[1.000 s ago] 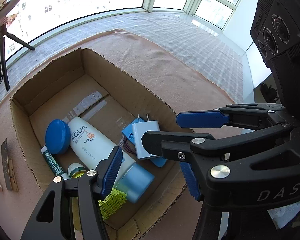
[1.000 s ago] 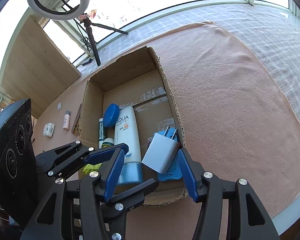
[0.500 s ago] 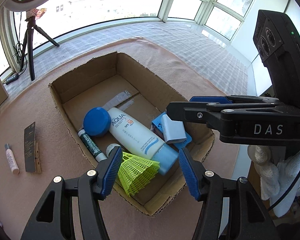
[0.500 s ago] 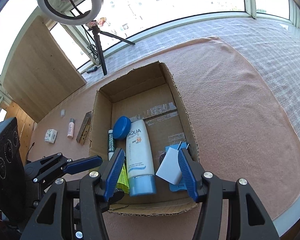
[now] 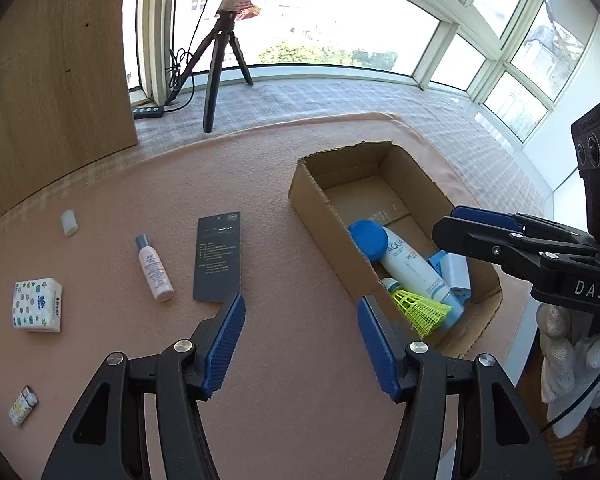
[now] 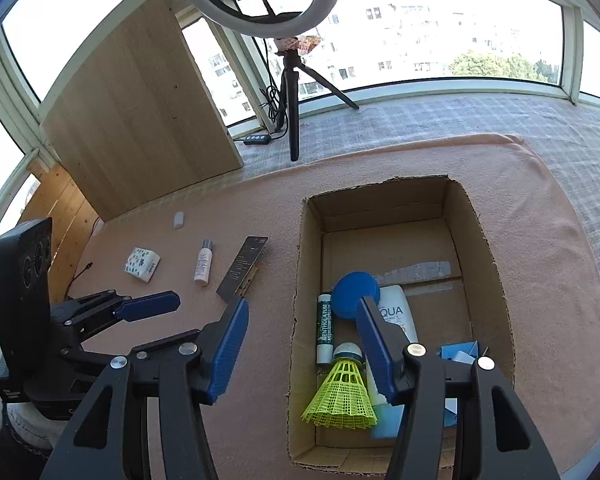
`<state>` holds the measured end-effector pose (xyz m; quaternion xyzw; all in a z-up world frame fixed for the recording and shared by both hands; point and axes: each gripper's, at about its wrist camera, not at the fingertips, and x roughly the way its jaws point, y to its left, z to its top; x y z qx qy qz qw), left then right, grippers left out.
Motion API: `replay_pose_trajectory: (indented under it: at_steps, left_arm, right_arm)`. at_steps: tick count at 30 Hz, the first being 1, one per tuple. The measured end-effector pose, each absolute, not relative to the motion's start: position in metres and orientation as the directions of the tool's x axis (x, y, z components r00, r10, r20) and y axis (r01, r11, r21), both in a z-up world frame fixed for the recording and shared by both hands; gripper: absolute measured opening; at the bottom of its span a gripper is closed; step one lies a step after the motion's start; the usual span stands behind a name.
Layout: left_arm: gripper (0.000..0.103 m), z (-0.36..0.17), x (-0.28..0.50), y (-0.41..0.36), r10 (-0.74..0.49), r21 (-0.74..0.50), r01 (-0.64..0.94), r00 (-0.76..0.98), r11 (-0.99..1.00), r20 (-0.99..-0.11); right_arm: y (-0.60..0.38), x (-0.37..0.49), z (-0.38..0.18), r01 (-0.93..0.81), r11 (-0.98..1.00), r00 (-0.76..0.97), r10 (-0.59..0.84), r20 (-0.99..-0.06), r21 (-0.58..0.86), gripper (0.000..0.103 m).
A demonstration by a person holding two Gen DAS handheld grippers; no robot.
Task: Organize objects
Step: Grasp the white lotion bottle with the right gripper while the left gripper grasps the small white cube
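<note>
Two grippers hang above a pink cloth (image 5: 300,380), both with jaws apart and nothing between them. The left gripper (image 5: 300,344) is over bare cloth, between the cardboard box (image 5: 324,216) and the loose items. The right gripper (image 6: 300,344) straddles the box's left wall.

Inside the box lie a white AQUA sunscreen bottle (image 5: 412,264), a blue round lid (image 6: 356,294), a green-lettered Mentholatum tube (image 6: 325,332), a yellow-green shuttlecock (image 6: 342,396) and a pale blue charger plug (image 5: 456,270).

Outside, to the box's left, lie a dark card (image 5: 219,256), a small pink bottle (image 5: 154,270), a tissue pack (image 5: 38,304), a white eraser-like block (image 5: 69,222) and a small packet (image 5: 23,405).
</note>
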<state>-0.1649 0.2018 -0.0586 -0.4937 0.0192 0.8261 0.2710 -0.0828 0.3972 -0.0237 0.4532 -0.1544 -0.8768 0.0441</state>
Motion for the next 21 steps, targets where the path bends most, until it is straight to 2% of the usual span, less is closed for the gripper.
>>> replay_pose_trajectory:
  at_steps: [11,21]
  left_arm:
    - [0.062,-0.048,-0.246,0.086,0.284,-0.177,-0.259,-0.468,-0.949,-0.837]
    - [0.062,-0.083,-0.324,0.033,0.246,-0.212,-0.125,-0.436,-0.969,-0.866]
  right_arm:
    - [0.336,-0.145,-0.014,0.044,-0.955,-0.570,-0.265,-0.778,0.293,0.052]
    - [0.288,-0.200,-0.045,0.096,-0.938,-0.488,-0.336,-0.805,0.333,0.052]
